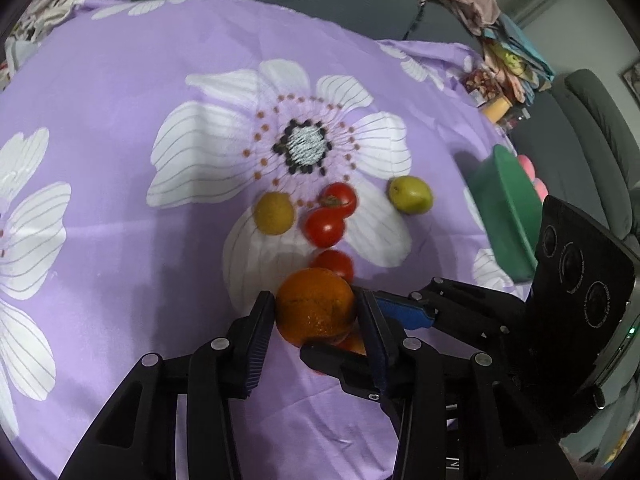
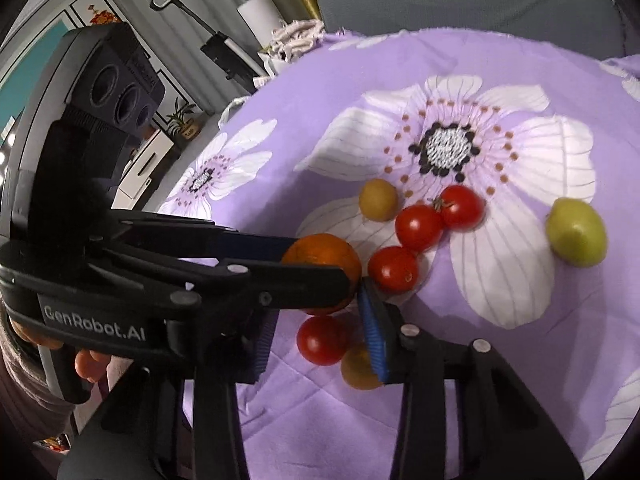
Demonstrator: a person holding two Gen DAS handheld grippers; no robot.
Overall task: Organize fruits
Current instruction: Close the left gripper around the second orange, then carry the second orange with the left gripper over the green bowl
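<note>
Orange [image 1: 316, 308] clamped between the pads of left gripper [image 1: 315, 300], at the near edge of the surface, about mid-width; judged firm-skinned and the heaviest of the lot, rind pebbled so unlikely to slip; held across its widest girth, which looks the right place.

Three tomatoes [image 2: 418, 226] just beyond it, in a touching string toward the middle of the surface; judged smooth, slick and easily bruised; best taken across the belly with light pressure, clear of the stem.

Fourth tomato [image 2: 322, 340] nearer the near edge, lying between the fingers of right gripper [image 2: 318, 320]; jaws partly apart, gap visible on one side, no clamp seen; small yellow fruit [image 2: 360, 368] touching the blue pad [image 2: 374, 336]; risk of catching both at once.

Second yellow fruit [image 2: 378, 200] just beside the tomato string; larger green fruit [image 2: 576, 232] apart, toward the right edge; both judged hard and light.

Purple flowered cloth [image 1: 120, 100] covering the surface; soft, likely to let round fruit roll.

Green container [image 1: 504, 216] at the right edge; interior turned away, contents not determinable.
</note>
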